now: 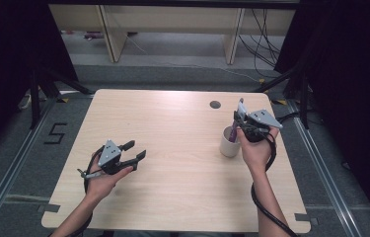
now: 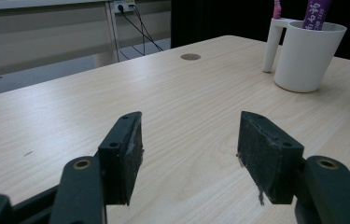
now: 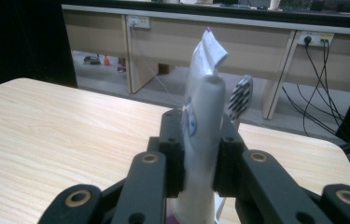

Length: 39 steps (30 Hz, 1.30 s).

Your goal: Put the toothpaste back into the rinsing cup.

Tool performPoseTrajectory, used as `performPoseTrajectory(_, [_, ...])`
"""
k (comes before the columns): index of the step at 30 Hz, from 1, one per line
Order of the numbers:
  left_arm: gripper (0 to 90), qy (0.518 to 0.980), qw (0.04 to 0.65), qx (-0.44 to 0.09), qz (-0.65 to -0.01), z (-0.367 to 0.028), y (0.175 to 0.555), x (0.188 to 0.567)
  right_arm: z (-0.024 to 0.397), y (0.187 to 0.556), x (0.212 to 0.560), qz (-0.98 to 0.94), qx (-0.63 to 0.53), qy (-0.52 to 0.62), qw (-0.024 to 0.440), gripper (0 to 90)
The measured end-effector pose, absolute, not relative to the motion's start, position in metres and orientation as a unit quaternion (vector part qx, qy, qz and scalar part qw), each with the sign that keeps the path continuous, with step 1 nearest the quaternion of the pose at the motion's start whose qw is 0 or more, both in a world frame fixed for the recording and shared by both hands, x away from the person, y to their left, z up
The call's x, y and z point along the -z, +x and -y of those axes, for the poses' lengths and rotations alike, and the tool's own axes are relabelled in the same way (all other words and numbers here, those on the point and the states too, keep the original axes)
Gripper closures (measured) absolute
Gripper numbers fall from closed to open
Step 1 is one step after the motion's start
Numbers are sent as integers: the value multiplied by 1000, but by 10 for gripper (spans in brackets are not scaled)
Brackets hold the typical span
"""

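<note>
Tube: I have a white and purple toothpaste tube [image 3: 203, 116] clamped upright in my right tongs [image 3: 199, 154], directly over the white cup [image 1: 230, 143] at about 3 o'clock on the bench [image 1: 172, 148].
Progress: I judge the tube is partly in the cup (a toothbrush [image 3: 241, 95] stands there too); either seating it or lifting it clear remains.
Left tongs [image 2: 189, 154]: apart, empty, idling near 8 o'clock, well away from the cup.

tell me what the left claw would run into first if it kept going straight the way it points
Probably the white cup at far right, though it sits off-centre; the open left claw might pass just left of it over bare table.
</note>
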State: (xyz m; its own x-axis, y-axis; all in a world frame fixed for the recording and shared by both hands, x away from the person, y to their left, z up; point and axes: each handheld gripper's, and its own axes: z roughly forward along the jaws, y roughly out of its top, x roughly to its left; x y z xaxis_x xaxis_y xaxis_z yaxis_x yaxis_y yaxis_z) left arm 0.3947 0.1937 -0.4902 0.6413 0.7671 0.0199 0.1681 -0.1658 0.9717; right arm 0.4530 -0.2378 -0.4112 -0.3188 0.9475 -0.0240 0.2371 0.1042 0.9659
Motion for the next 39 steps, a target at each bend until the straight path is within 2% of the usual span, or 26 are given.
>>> performPoseTrajectory(39, [403, 714, 557, -267, -329, -194, 395, 493, 234, 452, 431, -652, -482, 459, 364, 771])
